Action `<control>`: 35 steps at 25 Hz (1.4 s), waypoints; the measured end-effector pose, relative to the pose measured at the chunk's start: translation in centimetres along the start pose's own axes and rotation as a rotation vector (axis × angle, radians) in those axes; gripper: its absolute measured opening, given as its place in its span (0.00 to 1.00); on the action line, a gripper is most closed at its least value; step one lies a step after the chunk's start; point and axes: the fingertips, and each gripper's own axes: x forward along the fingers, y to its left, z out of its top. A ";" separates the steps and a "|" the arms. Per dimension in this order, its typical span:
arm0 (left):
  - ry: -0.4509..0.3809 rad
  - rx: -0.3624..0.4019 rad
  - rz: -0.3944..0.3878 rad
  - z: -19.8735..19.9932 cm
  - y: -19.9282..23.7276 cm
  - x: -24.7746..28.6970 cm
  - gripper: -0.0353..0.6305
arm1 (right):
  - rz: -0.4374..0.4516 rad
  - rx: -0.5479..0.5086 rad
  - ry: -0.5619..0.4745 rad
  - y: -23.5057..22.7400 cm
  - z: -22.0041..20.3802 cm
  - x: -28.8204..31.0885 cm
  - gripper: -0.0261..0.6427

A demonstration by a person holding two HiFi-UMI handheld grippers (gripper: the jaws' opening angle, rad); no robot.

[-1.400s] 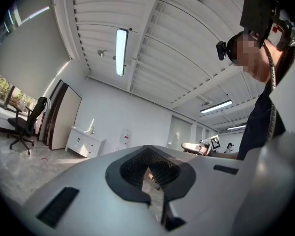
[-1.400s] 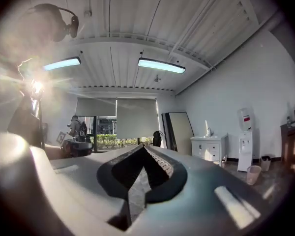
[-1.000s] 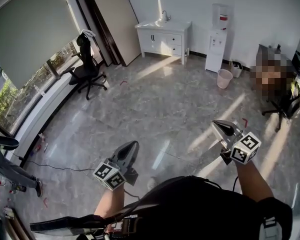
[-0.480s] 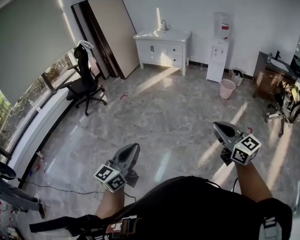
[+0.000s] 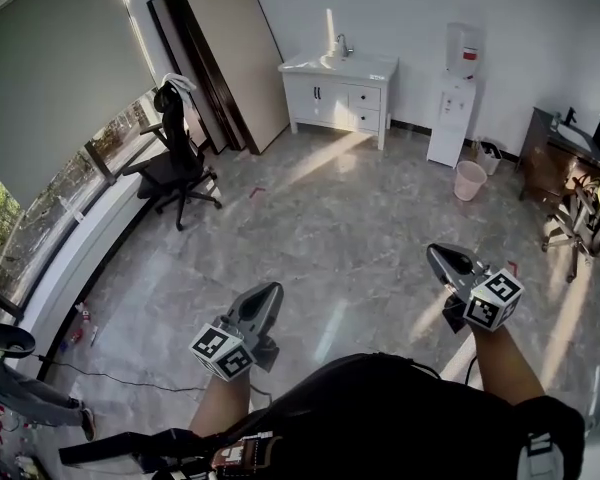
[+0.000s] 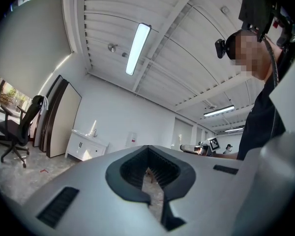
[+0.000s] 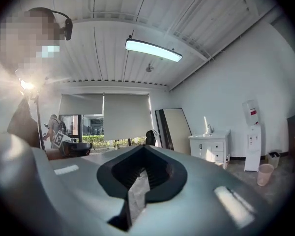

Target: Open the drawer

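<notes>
Across the room, against the far wall, stands the white cabinet [image 5: 340,86] w/ its drawer [image 5: 366,97] fronts on the right half, shut as far as I can judge from back here; the handles are too small to read. Compared w/ a second ago the cabinet sits a touch bigger & lower in the head view, so the person is walking toward it. The approach is under way, but plenty of bare floor [image 5: 330,228] lies between, so no reach yet. Both tools are carried out front, pointing roughly level: left gripper [image 5: 271,289] clenched on nothing, right gripper [image 5: 437,254] likewise pinched together & empty, only a sliver of floor showing past each pair of jaws. Head view gives the layout: office chair [image 5: 177,158] by the window, water dispenser [image 5: 457,93] & pink bin [image 5: 470,179] right of the cabinet. Gripper views add what it misses, i.e. the ceiling strip light [image 7: 152,50], and each catches the other tool alongside.
</notes>
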 end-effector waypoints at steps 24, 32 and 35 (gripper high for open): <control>-0.084 0.009 0.215 2.1 14.3 21.3 0.04 | 0.253 -0.002 0.021 -23.7 4.0 21.3 0.04; -0.054 0.003 0.242 1.7 18.4 27.6 0.04 | 0.267 0.025 0.026 -30.3 3.3 26.1 0.04; -0.056 0.004 0.236 2.2 20.8 28.6 0.04 | 0.259 0.023 0.032 -31.3 2.9 28.1 0.04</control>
